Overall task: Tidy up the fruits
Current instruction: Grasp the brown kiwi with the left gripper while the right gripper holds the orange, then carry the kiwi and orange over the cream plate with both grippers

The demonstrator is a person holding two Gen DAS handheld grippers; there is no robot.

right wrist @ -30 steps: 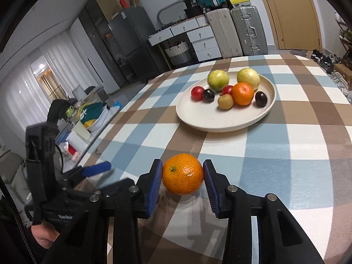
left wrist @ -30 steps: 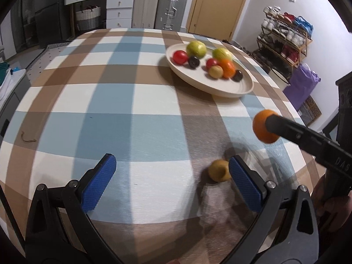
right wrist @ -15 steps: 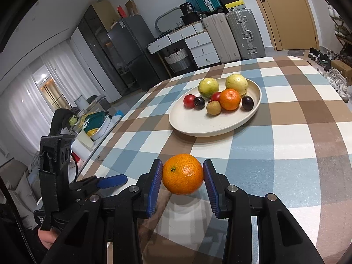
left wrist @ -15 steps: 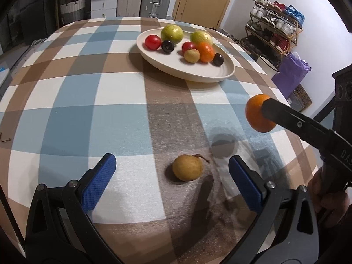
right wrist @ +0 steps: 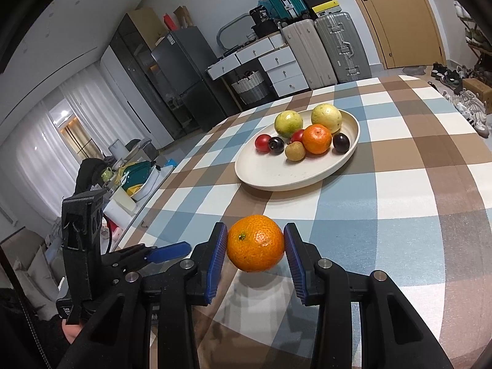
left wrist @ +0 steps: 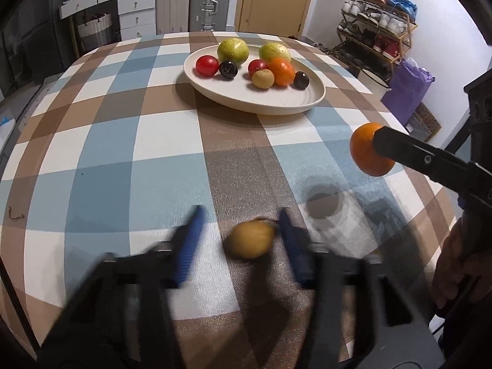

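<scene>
A small yellow-brown fruit [left wrist: 251, 238] lies on the checked tablecloth between the fingers of my left gripper [left wrist: 240, 240]. The jaws are blurred and part closed; the right pad is at the fruit, the left pad stands apart. My right gripper [right wrist: 254, 250] is shut on an orange [right wrist: 255, 247] and holds it above the table; the orange also shows in the left wrist view [left wrist: 369, 149]. A cream oval plate [left wrist: 276, 101] [right wrist: 276, 178] at the far side holds several fruits.
The round table's edge [left wrist: 439, 203] curves close on the right. A shoe rack [left wrist: 375, 27] and purple bag [left wrist: 409, 92] stand beyond it. Suitcases [right wrist: 326, 49], drawers and a fridge line the far wall. The left gripper's body [right wrist: 86, 246] shows in the right wrist view.
My left gripper has moved so the yellow-brown fruit sits between its fingers, and the jaws have narrowed around it. My right gripper has lifted the orange a little higher.
</scene>
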